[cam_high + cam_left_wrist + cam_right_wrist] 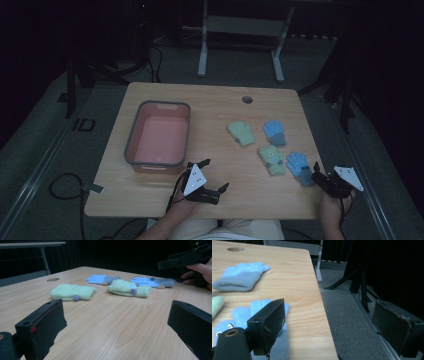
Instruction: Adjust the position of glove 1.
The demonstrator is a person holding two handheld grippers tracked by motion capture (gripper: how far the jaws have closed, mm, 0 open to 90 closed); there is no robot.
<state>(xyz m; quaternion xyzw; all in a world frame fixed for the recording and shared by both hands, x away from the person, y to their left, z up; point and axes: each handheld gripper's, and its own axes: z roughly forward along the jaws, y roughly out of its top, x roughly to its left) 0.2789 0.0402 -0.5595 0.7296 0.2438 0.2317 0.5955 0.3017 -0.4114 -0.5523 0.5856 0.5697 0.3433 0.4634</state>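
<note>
While we look down from the high view, we see the right gripper [320, 181], jaws wide and empty, just beside the nearest blue glove [299, 168], with the left gripper [212, 178] also wide and empty near the pink bin [131, 145]. In the left gripper view, the green gloves [72, 292] lie ahead across the table [120, 322]. In the right gripper view, that blue glove sits under the left jaw, long axis toward the far edge; we read no writing.

Pale wood-grain tabletop [165, 197]; pink rectangular plastic bin [159, 138] — grey rim; two mint-green knit gloves [241, 133] — purple dots; two light-blue knit gloves [275, 132], grey-blue cuffs.
</note>
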